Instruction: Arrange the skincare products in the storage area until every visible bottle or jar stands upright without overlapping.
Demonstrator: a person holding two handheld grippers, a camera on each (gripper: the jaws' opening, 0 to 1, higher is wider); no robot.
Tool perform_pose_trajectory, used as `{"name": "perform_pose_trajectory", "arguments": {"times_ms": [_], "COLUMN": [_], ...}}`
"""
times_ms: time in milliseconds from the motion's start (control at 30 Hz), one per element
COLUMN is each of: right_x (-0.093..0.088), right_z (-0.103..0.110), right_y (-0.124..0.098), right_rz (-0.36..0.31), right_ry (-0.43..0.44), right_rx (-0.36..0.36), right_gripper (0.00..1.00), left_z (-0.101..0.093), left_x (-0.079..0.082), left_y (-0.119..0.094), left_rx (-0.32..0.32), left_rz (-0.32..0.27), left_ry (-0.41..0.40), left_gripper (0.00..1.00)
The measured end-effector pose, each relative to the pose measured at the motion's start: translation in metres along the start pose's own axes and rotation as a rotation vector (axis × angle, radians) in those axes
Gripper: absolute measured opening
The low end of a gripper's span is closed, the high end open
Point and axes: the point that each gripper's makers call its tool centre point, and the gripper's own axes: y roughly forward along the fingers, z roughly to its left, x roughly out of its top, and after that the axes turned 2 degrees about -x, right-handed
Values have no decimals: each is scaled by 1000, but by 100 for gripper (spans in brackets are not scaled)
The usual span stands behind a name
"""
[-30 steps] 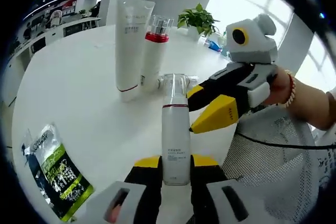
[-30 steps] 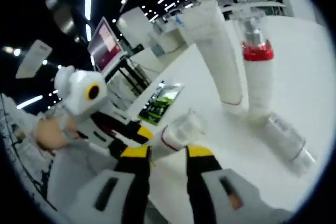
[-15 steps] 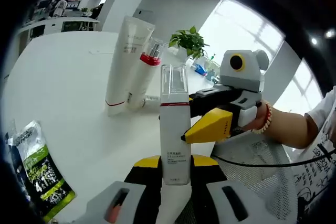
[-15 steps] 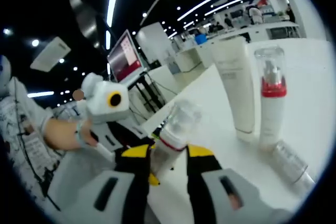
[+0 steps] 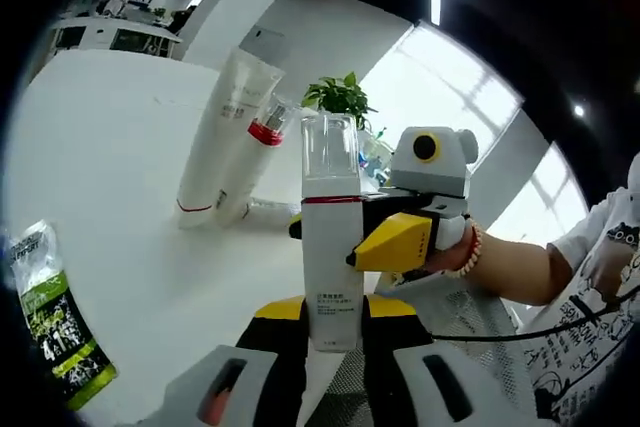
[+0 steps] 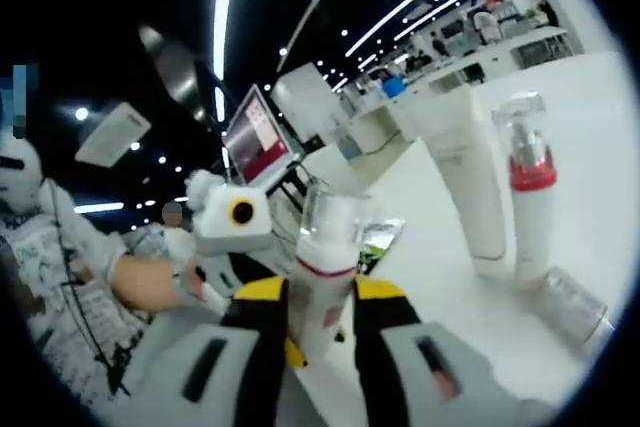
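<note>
A white bottle (image 5: 332, 247) with a red band and clear cap stands upright in my left gripper (image 5: 332, 312), which is shut on its base. My right gripper's yellow finger (image 5: 395, 242) lies along the bottle's right side, and its dark finger passes behind. In the right gripper view the same bottle (image 6: 325, 247) stands between the jaws of my right gripper (image 6: 320, 297), with the jaw gap as wide as before. A white tube (image 5: 220, 132) and a red-collared pump bottle (image 5: 250, 157) stand together on the white table (image 5: 100, 147). A small clear-capped bottle (image 5: 272, 210) lies flat beside them.
A green sachet (image 5: 50, 322) lies near the table's front left. A potted plant (image 5: 340, 97) stands at the far side. White mesh fabric (image 5: 450, 367) hangs at the right edge. A hand holds my left gripper (image 6: 232, 222), with a monitor (image 6: 255, 132) behind it.
The held bottle has risen off the table and stands higher against the background. My right gripper has moved in until its jaws straddle the bottle. Both views have tilted upward.
</note>
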Motion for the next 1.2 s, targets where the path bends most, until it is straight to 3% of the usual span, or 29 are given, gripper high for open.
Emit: {"name": "perform_pose_trajectory", "arguments": {"times_ms": [67, 167, 333, 467, 600, 767, 867, 1200], "right_x": [1, 1, -2, -9, -8, -6, -7, -12], "right_z": [3, 1, -12, -26, -28, -33, -37, -31], "right_y": [0, 3, 3, 1, 2, 2, 1, 11], "right_rz": [-4, 2, 23, 70, 58, 46, 43, 44], "right_ry": [-19, -53, -124, -204, -180, -163, -136, -96], "right_rx": [-1, -42, -136, -224, -243, -286, -315, -331], "right_gripper": [23, 23, 23, 23, 23, 23, 23, 23], "left_z": [-3, 0, 24, 28, 33, 41, 43, 46], "left_x": [1, 2, 3, 3, 3, -2, 0, 0], "left_y": [0, 0, -2, -4, -5, -5, -4, 1], "left_rx": [-26, -11, 163, 194, 241, 355, 402, 503], "left_rz": [-5, -10, -12, -14, -13, 44, 42, 65], "left_ry": [-35, -61, 50, 56, 81, 218, 281, 374], "left_gripper": [19, 21, 23, 23, 25, 32, 32, 33]}}
